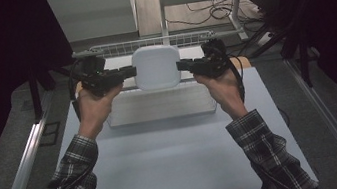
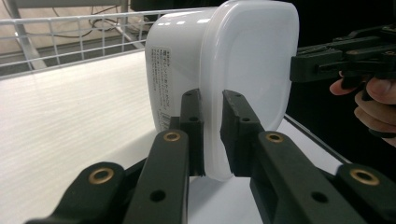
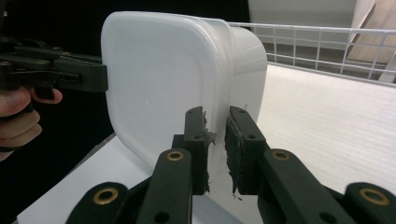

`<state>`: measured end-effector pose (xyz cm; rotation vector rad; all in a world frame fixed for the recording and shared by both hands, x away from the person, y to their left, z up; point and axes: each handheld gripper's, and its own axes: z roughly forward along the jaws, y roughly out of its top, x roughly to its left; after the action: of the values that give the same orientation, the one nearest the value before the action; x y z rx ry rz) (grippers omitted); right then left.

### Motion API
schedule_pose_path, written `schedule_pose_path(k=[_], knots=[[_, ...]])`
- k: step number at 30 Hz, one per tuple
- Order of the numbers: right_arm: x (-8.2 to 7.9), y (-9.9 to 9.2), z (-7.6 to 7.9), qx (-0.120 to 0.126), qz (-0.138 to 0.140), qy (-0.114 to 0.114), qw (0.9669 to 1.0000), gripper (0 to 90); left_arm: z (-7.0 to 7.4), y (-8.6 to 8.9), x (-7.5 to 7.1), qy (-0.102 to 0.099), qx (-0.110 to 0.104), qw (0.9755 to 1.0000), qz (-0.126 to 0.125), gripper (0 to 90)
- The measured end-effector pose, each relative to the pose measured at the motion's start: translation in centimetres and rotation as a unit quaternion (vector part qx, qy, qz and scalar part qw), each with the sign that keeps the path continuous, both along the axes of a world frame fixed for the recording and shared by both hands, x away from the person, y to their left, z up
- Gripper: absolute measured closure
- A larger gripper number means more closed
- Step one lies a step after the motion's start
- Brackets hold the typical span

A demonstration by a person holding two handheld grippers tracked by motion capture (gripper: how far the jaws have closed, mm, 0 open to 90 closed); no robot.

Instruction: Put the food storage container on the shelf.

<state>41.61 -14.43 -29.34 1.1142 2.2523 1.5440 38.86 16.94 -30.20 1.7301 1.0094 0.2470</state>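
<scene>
A white plastic container (image 1: 156, 67) with a lid is held up on its side between both grippers, its lid facing me. My left gripper (image 1: 132, 71) is shut on its left rim; in the left gripper view the jaws pinch the lid edge of the container (image 2: 224, 70). My right gripper (image 1: 181, 65) is shut on the right rim, and in the right gripper view its jaws clamp the edge of the container (image 3: 168, 79). A printed label (image 2: 161, 84) runs down the container's side. Each gripper view shows the other gripper: the right gripper (image 2: 299, 67), the left gripper (image 3: 100, 77).
A white wire basket (image 1: 149, 44) stands behind the container on a pale shelf surface (image 2: 70, 116). A low tray (image 1: 161, 106) lies on the grey table (image 1: 166, 160) below the container. Cables trail on the floor at the back right.
</scene>
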Motion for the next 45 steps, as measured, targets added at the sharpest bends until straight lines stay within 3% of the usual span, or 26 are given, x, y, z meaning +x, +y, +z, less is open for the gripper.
schedule_pose_path(k=[7,14,20,27,33,39,43,45], knots=[[1.6,0.2,0.0,-0.009,-0.007,0.018,0.9998,77.9,-0.4,-0.1,1.3,0.017,-0.006,0.9998,0.009,79.8],[2.5,0.4,0.4,-0.014,-0.009,0.033,0.9993,76.3,-0.7,0.0,1.9,0.022,-0.015,0.9996,0.002,78.5],[2.9,1.1,0.5,-0.021,-0.017,0.026,0.9993,67.7,-0.8,-0.5,2.3,0.018,0.005,0.9998,0.004,70.7],[3.4,1.9,0.4,-0.048,-0.027,0.016,0.9984,65.3,-1.3,-0.6,2.9,0.023,0.009,0.9996,0.014,67.3],[3.8,2.1,0.4,-0.052,-0.029,0.014,0.9982,62.7,-1.2,-0.7,3.3,0.027,0.014,0.9994,0.016,66.6],[4.2,2.4,0.1,-0.058,-0.034,0.014,0.9976,55.7,-1.2,-1.1,4.1,0.029,0.030,0.9987,0.029,57.7],[4.6,2.3,0.0,-0.049,-0.038,0.025,0.9978,53.3,-1.3,-0.9,4.7,0.033,0.020,0.9986,0.035,55.4],[4.6,2.4,0.0,-0.054,-0.048,0.018,0.9972,53.0,-1.3,-0.9,4.8,0.036,0.012,0.9987,0.035,53.8]])
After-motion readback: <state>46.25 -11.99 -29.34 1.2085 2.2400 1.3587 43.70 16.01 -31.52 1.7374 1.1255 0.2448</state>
